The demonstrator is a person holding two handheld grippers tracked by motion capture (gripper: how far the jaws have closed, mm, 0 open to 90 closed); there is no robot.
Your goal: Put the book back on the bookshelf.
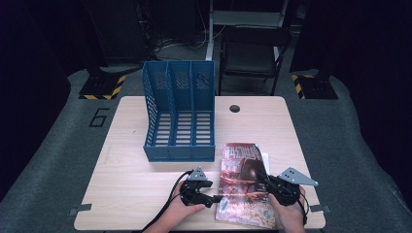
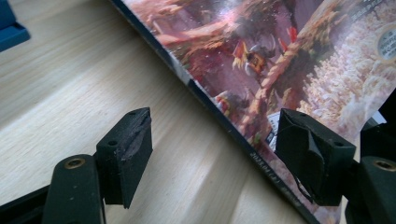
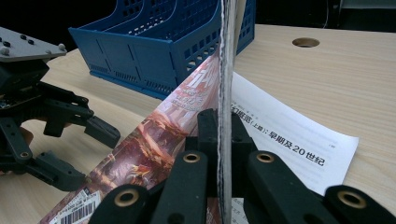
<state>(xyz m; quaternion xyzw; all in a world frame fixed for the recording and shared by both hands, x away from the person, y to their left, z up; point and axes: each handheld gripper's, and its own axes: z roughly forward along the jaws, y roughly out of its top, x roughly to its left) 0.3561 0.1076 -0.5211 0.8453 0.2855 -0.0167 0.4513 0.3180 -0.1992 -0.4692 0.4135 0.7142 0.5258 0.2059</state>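
our right gripper (image 3: 223,140) is clamped on the floppy magazine (image 1: 243,182)'s cover edge, left gripper (image 2: 219,154) open by its stiffer spine.

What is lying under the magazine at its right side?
A white printed sheet sticks out from under the magazine on the wooden table; black characters show on its bare part. How far it runs beneath the cover is hidden. The right gripper pinches the magazine's lifted edge.
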